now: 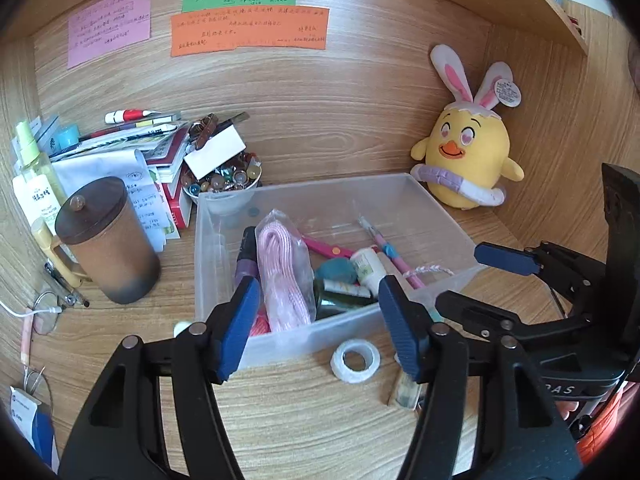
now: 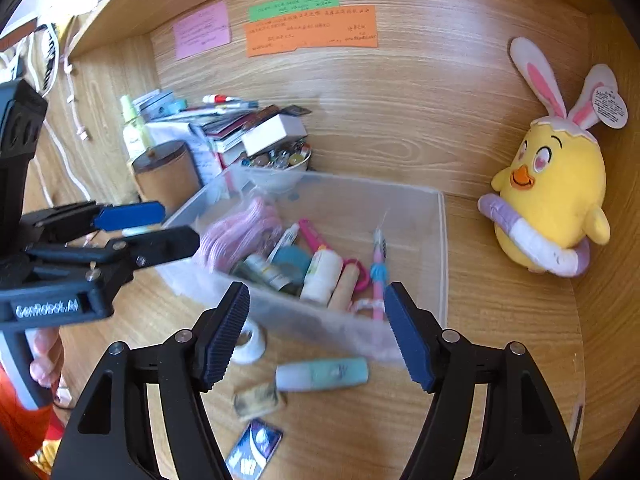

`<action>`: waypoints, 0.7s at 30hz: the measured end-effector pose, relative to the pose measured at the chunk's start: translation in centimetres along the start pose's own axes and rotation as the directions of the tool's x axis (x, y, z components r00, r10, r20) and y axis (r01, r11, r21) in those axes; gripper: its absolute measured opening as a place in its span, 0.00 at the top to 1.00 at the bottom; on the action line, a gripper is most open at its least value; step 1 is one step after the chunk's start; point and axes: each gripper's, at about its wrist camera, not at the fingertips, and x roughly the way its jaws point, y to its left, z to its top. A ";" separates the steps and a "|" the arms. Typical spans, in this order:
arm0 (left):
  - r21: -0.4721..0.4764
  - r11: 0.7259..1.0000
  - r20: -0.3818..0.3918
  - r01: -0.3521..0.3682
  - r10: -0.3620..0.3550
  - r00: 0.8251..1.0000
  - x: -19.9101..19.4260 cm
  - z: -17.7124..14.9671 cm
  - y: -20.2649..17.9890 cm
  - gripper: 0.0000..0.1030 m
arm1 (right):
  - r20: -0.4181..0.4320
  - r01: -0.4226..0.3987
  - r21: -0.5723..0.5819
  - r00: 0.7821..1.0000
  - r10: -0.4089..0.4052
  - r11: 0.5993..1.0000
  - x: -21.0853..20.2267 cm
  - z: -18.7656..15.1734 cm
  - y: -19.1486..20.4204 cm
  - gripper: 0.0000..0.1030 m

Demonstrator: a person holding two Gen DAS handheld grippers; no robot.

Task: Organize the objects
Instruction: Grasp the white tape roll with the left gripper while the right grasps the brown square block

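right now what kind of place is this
Probably a student's wooden study desk at home or in a dorm: handwritten paper notes stuck to the back panel, a pile of books and a plush chick.

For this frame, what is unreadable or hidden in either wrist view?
- Handwriting on the orange paper note: too small, both views.
- Small olive block on the desk: left view, partly behind the left gripper finger.
- Clear plastic bin contents: right view, motion-blurred.
- Dark card: right view, cut off behind the right gripper.
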 end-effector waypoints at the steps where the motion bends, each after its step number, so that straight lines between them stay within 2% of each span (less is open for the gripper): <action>1: 0.006 1.000 -0.002 0.001 -0.001 1.000 0.0 -0.3 0.0 0.40 | -0.005 -0.003 -0.006 1.000 0.003 1.000 -0.1 -0.5 0.1 0.35; 10: 0.032 0.999 -0.061 -0.018 0.020 0.998 -0.3 -4.2 0.1 0.40 | -0.094 -0.041 -0.063 0.995 0.035 0.997 0.3 -4.6 1.5 0.35; 21: 0.010 1.000 -0.176 0.025 -0.023 0.984 1.5 -7.8 0.9 0.40 | -0.218 -0.092 -0.104 0.974 0.067 0.990 3.4 -7.2 3.2 0.35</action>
